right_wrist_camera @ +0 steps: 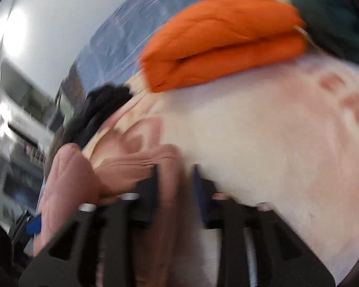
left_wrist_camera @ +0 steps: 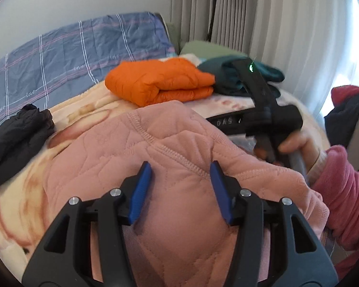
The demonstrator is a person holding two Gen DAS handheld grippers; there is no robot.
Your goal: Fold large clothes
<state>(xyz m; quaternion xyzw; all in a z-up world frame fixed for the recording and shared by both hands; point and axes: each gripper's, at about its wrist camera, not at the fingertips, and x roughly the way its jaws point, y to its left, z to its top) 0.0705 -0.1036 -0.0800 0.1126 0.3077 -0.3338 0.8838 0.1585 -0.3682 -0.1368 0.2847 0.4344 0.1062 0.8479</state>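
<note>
Pink quilted garment [left_wrist_camera: 155, 143] lay bunched on the bed's cream blanket [left_wrist_camera: 88, 112], right under the left gripper [left_wrist_camera: 180, 167]; its blue fingers [left_wrist_camera: 141, 186] stood apart, pads off the fabric. Right gripper [right_wrist_camera: 176, 169], blurred, had a fold of the same pink cloth between its fingers; can't tell if clamped. Further back: black garment [left_wrist_camera: 19, 136] at left, folded orange jacket [left_wrist_camera: 160, 83], dark green clothes [left_wrist_camera: 229, 74], blue striped bedding [left_wrist_camera: 71, 50] against the wall.
</note>
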